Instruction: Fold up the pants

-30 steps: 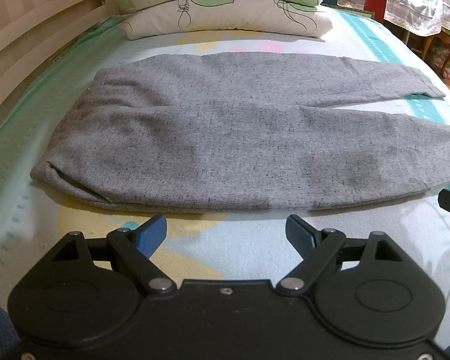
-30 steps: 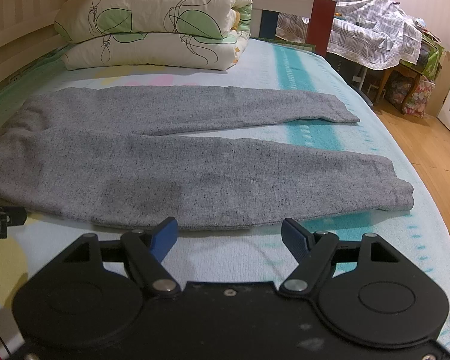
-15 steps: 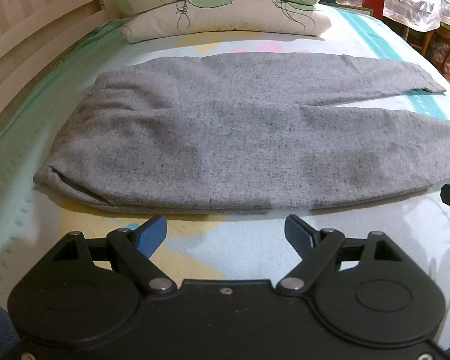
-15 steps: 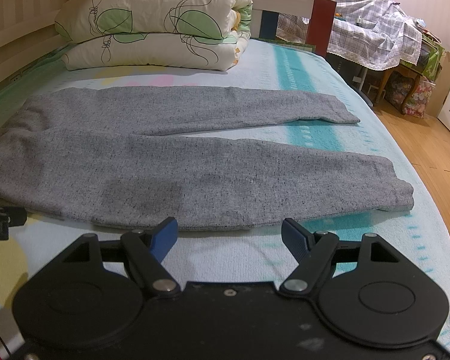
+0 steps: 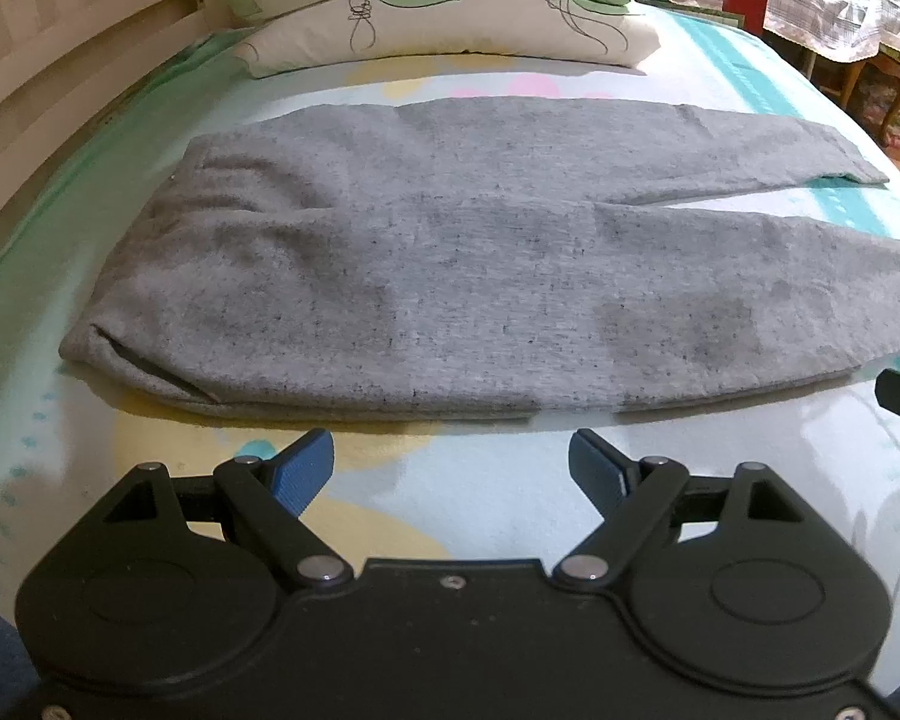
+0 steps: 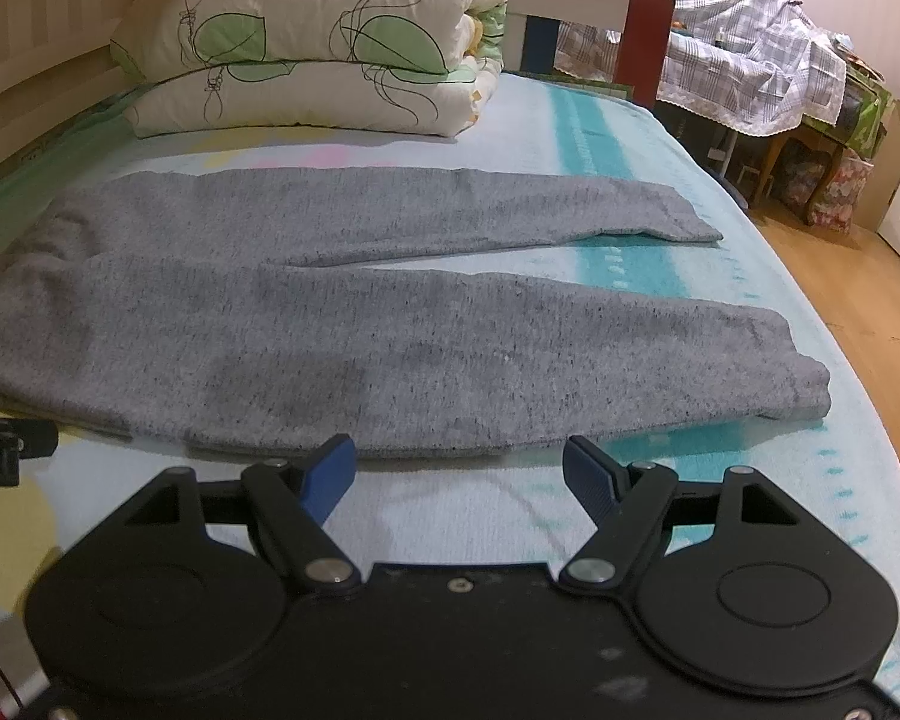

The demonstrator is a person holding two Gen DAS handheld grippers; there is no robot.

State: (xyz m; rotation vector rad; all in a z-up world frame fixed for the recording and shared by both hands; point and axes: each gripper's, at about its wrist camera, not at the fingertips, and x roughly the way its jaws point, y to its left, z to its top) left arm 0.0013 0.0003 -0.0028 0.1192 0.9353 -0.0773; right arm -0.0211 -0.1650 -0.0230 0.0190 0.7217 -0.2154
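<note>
Grey pants lie flat on the bed, waistband to the left and both legs stretching right. In the right wrist view the pants show both leg ends, the near cuff at the right, the far cuff further back. My left gripper is open just short of the pants' near edge by the hip. My right gripper is open just short of the near leg's edge. Neither holds anything.
The bed sheet is pale with teal and yellow patches. A folded leaf-print quilt lies at the back. A slatted wall runs along the left. The bed's right edge drops to a wooden floor beside a cloth-covered table.
The left gripper has shifted slightly, so the pants sit a little further right and lower in its view. The right gripper has barely moved. Both stay open.
</note>
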